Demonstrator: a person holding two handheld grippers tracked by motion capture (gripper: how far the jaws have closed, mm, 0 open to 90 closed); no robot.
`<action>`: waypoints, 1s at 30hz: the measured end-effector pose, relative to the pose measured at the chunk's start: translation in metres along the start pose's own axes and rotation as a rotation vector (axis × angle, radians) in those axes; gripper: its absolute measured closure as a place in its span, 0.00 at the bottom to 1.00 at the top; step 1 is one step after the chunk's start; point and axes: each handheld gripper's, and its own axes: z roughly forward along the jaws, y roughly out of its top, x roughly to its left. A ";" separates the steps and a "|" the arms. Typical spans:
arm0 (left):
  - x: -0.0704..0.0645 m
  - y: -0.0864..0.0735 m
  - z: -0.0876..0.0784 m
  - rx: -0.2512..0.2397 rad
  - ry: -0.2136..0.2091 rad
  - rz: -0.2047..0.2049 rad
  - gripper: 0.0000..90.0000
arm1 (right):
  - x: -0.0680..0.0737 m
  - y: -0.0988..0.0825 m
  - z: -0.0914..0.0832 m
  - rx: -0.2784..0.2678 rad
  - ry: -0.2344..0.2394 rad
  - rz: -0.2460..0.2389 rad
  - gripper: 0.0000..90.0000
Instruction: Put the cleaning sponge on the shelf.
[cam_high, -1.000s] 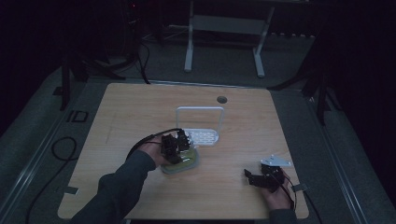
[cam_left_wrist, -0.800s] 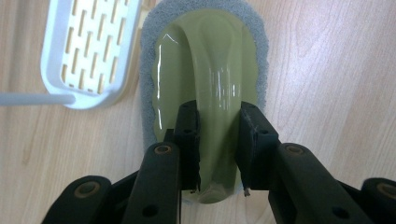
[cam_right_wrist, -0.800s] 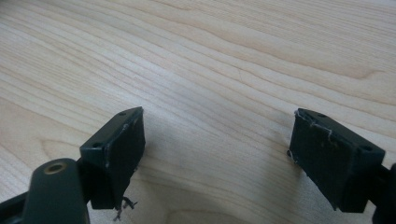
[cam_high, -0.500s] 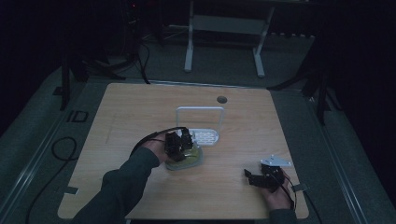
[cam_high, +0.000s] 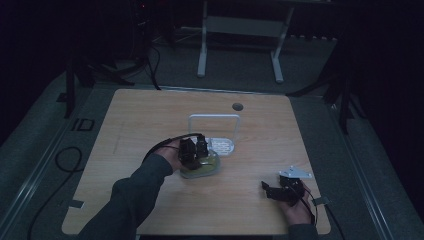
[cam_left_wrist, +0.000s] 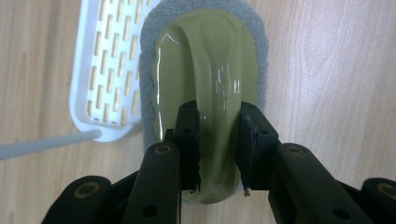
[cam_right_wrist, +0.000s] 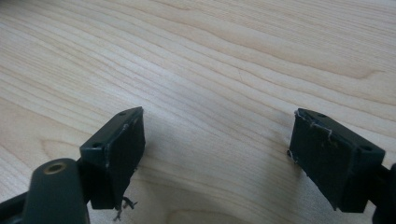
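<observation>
The wooden worktop (cam_high: 150, 125) carries a white rack (cam_high: 220, 137) near its middle, a slotted tray with an upright loop handle. Just in front of the rack, overlapping its tray edge, sits a scrubber (cam_left_wrist: 205, 70) with a grey pad and a glossy olive-green handle. The left tool (cam_left_wrist: 218, 140) pinches that handle's ridge, one jaw on each side. Well apart, near the worktop's front right corner, the right tool (cam_right_wrist: 217, 154) rests low over bare wood, jaws spread wide.
</observation>
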 end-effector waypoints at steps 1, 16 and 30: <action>0.000 0.000 0.000 0.000 0.000 0.000 0.80 | 0.000 0.000 0.000 0.000 0.000 0.000 0.20; 0.009 0.012 -0.003 0.014 0.028 0.013 0.80 | 0.000 0.000 0.000 0.001 0.000 -0.001 0.20; 0.015 0.024 -0.009 0.019 0.081 0.026 0.80 | 0.000 0.000 0.000 0.000 0.000 0.001 0.20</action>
